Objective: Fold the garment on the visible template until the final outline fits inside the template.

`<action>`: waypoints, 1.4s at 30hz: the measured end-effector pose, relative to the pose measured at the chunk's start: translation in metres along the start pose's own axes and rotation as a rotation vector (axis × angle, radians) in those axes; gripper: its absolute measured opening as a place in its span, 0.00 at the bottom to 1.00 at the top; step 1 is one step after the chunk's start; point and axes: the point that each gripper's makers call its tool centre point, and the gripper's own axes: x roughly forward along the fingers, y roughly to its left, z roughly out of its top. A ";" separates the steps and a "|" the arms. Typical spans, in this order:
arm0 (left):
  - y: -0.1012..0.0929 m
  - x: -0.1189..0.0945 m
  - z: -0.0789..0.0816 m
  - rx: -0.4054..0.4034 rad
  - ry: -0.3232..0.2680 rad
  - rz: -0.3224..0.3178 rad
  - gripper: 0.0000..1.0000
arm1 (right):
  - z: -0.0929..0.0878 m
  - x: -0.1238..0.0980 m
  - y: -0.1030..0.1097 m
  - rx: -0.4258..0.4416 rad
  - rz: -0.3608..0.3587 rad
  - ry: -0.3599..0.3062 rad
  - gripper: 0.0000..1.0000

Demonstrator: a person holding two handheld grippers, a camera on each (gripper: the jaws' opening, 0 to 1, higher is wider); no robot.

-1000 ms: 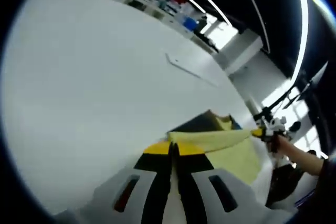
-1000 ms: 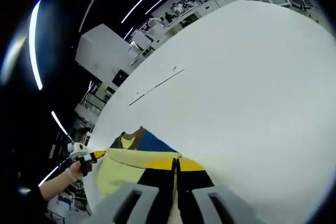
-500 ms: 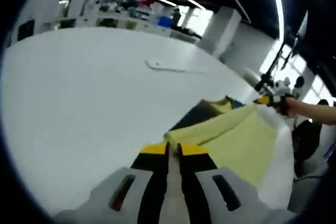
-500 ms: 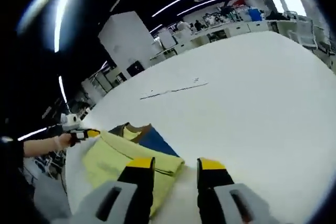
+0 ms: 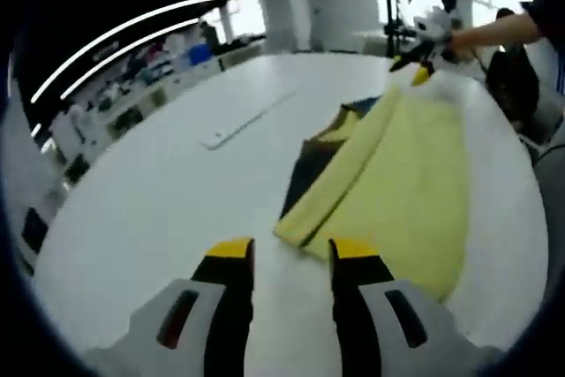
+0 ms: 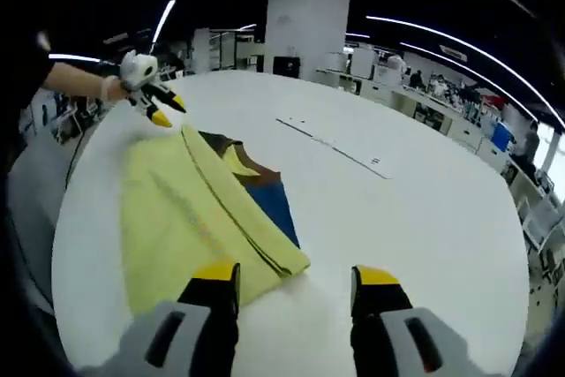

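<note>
Two yellow-tipped jaws of our left tool (image 5: pixel 284 252) stand apart and empty in the left gripper view, just short of the folded corner of the yellow garment (image 5: pixel 402 178). It lies flat on the white counter (image 5: pixel 141 192) near an edge, navy cloth showing beneath its fold. Our right tool (image 5: pixel 415 66) hovers at its far end.

In the right gripper view, the right tool (image 6: pixel 296 278) is likewise parted, holding nothing, by the garment's (image 6: pixel 177 218) near corner; the left tool (image 6: pixel 159 108) hangs beyond.
</note>
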 end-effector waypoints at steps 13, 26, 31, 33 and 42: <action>-0.002 0.022 -0.009 0.466 0.126 0.000 0.20 | -0.007 0.014 0.001 -0.390 -0.040 0.094 0.37; -0.003 0.035 -0.011 0.550 0.139 -0.010 0.12 | -0.015 0.029 -0.003 -0.590 -0.073 0.132 0.19; -0.003 0.033 -0.011 0.578 0.144 -0.007 0.12 | -0.016 0.031 -0.007 -0.634 -0.106 0.146 0.11; -0.003 0.033 -0.011 0.591 0.147 -0.001 0.12 | -0.014 0.031 -0.006 -0.640 -0.101 0.143 0.07; 0.000 0.029 -0.011 0.603 0.152 0.001 0.02 | -0.007 0.031 -0.006 -0.607 -0.118 0.120 0.00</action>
